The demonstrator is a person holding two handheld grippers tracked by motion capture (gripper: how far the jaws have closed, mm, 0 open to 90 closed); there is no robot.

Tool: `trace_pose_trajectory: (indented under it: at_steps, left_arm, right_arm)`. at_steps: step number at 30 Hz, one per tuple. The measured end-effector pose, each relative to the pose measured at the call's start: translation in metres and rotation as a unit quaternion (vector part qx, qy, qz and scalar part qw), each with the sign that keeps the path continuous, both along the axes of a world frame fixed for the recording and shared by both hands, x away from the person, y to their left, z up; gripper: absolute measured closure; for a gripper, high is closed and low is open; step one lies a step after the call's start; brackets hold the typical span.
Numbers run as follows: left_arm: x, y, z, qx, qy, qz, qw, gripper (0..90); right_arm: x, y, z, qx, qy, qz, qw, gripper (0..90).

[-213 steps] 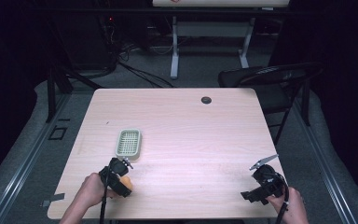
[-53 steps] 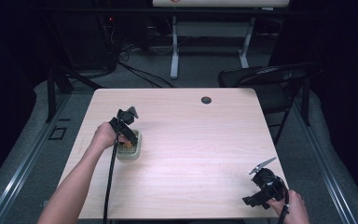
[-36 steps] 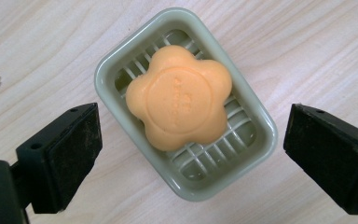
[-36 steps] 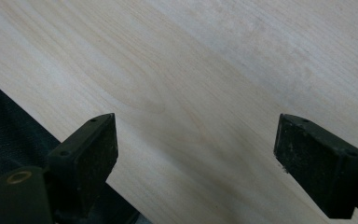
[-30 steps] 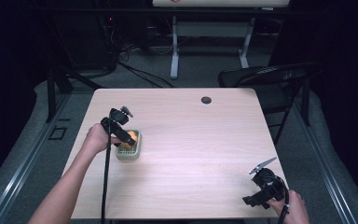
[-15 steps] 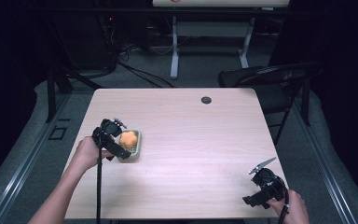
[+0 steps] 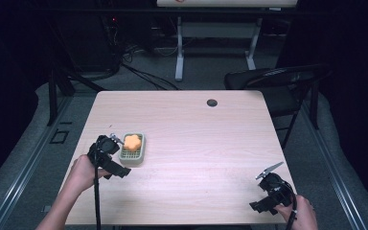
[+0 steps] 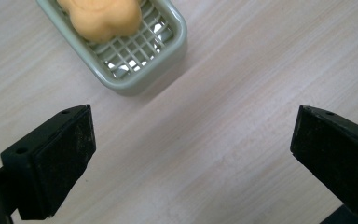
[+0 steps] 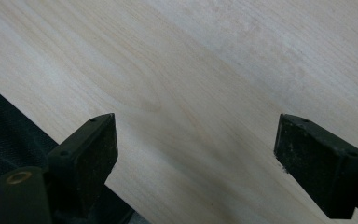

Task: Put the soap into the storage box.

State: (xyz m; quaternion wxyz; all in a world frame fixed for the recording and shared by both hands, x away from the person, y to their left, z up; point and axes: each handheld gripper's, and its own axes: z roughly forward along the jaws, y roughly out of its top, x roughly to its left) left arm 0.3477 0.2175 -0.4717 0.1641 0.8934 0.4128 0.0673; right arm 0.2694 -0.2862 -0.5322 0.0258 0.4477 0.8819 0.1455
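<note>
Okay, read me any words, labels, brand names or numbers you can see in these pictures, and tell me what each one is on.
None can be read: the soap dish, the orange soap in it, the table and both grippers carry no legible text.
A small red mark on the white board at the back is too blurred to read.

Setting: recording lab or test studio, dim and windowless in view. Evidence: pale wood-grain worktop point(image 7: 182, 143) with a round cable grommet point(image 7: 212, 102) at its far edge, lit alone amid dark surroundings; grey carpeted floor point(image 7: 28, 158); loose cables point(image 7: 143, 74) on the floor at far left; white legs of a second desk point(image 7: 179, 52) beyond; black folding chair point(image 7: 273, 79) at far right; metal floor rails point(image 7: 333, 172) along both sides.
</note>
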Motion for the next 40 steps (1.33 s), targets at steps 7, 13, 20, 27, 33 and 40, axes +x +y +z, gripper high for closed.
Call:
trace_pose_trajectory:
  at_steps: [7, 13, 20, 27, 33, 40]
  left_arm:
    - [-0.018, 0.007, -0.014, 0.006, 0.006, 0.007, 0.9999, 0.2]
    - [-0.035, 0.008, -0.033, 0.019, 0.028, 0.007, 0.9994, 0.1]
    - [-0.053, 0.009, -0.052, 0.031, 0.043, 0.002, 0.9986, 0.0]
    - [-0.059, 0.013, -0.068, 0.027, 0.047, 0.013, 0.9984, 0.1]
    - [-0.057, 0.008, -0.076, 0.027, 0.058, -0.001, 0.9980, 0.0]
    - [-0.053, 0.015, -0.077, 0.022, 0.060, 0.003, 0.9979, 0.0]
  right_arm:
    - [0.000, 0.000, 0.000, -0.006, 0.000, 0.003, 1.0000, 13.0]
    - [0.000, 0.001, -0.001, -0.003, 0.005, 0.003, 1.0000, 13.0]
    - [-0.001, 0.001, -0.001, -0.007, 0.000, 0.000, 1.0000, 13.0]
    - [0.000, 0.002, 0.000, -0.011, 0.004, 0.007, 0.9999, 13.0]
    - [-0.001, 0.002, 0.000, -0.011, 0.003, 0.007, 0.9999, 13.1]
    - [-0.002, 0.003, -0.002, -0.001, -0.002, 0.004, 1.0000, 13.1]
